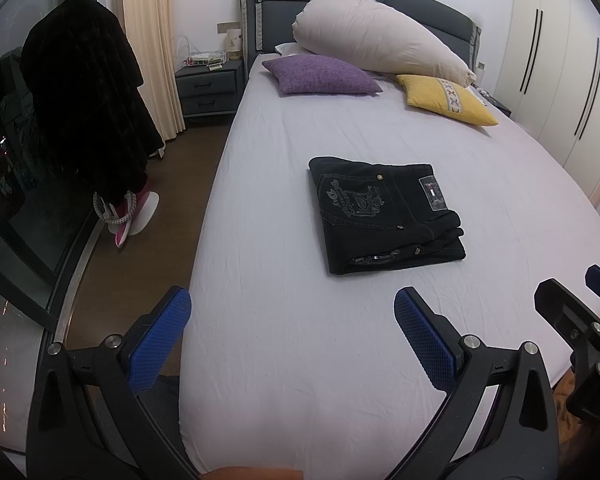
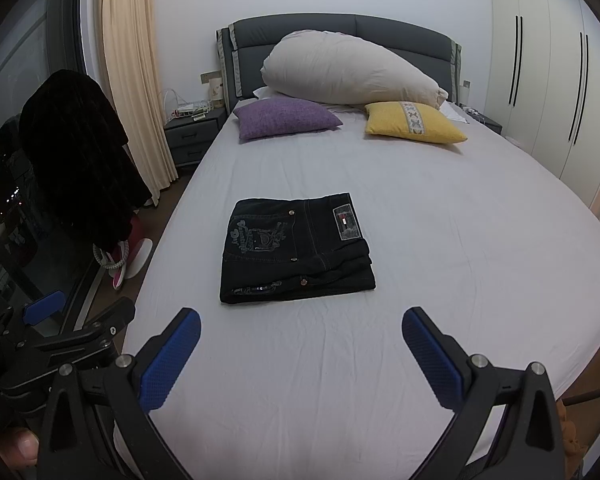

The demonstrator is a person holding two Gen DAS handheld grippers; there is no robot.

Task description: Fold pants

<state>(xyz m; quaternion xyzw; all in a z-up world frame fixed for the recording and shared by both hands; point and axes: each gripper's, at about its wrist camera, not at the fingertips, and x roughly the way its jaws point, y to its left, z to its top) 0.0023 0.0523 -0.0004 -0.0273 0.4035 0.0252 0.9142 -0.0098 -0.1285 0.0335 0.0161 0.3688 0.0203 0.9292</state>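
Black pants [image 1: 386,218] lie folded into a compact rectangle near the middle of a pale-sheeted bed [image 1: 300,360], embroidered back pocket and waistband patch facing up, layered edges stacked along the near right side; the folding looks essentially done, with both tools drawn back toward the near edge of the mattress and neither touching the cloth. The left gripper [image 1: 292,340] hangs over the near left part of the sheet, its blue-padded jaws spread wide and holding nothing; the right gripper [image 2: 300,354] hovers likewise, jaws wide and empty, with the pants just beyond it and slightly to the left. Any further move would probably be a light press to square the slightly uneven layers at the near right corner, or simply leaving the bundle as it lies; it calls for a low, level approach so that the stack does not shift. Farther off, a purple cushion [image 1: 320,76], a yellow cushion [image 1: 446,100] and a large pale pillow [image 1: 380,34] sit by the dark headboard, well apart from the pants; a nightstand [image 1: 208,90] and a dark coat [image 1: 84,96] stand to the left, wardrobe doors [image 1: 560,60] to the right; nothing lies between the grippers and the bundle.
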